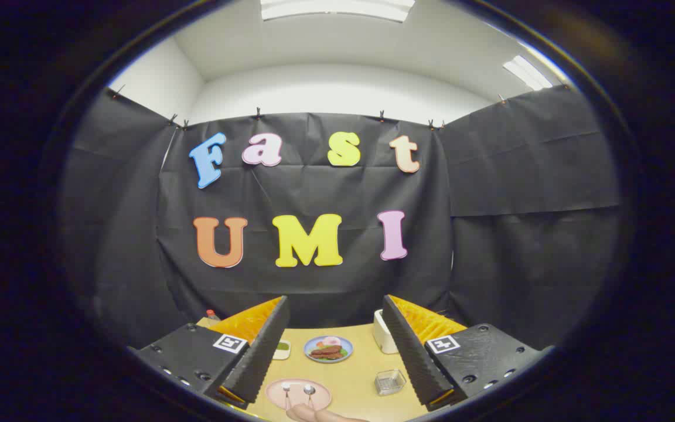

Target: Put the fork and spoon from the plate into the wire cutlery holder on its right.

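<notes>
Gripper [334, 351] fingers spread wide, holding nothing, above a tan table [361, 375], pink plate [298, 394] near and between the fingers, fork [286, 391] and spoon [309, 391] lying on it, wire cutlery holder [389, 381] to its right, plate of food [328, 349] farther back.

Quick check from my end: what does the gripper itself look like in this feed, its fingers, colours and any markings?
The gripper has two black fingers with ribbed inner faces and orange ribbed backing. Each sits on a black block with round holes, carrying a square black-and-white marker tag. No cables are visible.
</notes>
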### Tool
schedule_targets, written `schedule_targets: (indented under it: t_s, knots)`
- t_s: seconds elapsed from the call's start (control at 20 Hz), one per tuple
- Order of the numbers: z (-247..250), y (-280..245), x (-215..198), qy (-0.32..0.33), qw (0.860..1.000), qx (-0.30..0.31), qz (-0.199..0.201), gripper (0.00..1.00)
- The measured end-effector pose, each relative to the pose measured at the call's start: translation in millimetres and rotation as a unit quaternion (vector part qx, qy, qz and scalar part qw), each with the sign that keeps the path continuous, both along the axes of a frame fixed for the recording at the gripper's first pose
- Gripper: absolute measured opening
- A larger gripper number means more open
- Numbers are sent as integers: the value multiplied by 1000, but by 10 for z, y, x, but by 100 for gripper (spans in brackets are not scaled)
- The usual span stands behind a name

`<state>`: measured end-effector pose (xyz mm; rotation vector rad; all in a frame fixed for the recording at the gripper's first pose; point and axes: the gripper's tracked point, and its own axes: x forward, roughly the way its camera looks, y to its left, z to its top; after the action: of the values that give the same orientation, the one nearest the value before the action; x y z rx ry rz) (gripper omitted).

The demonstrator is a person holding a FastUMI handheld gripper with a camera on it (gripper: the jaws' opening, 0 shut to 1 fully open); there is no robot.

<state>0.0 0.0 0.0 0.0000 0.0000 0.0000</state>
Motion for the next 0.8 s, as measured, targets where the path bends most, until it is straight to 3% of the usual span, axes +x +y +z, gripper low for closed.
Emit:
schedule_targets:
  t_s: [0.3,0.8]
  knots:
    - [-133,-14,113,34,999,-6,11,95]
    - [-814,195,543,104,993,-21,52,95]
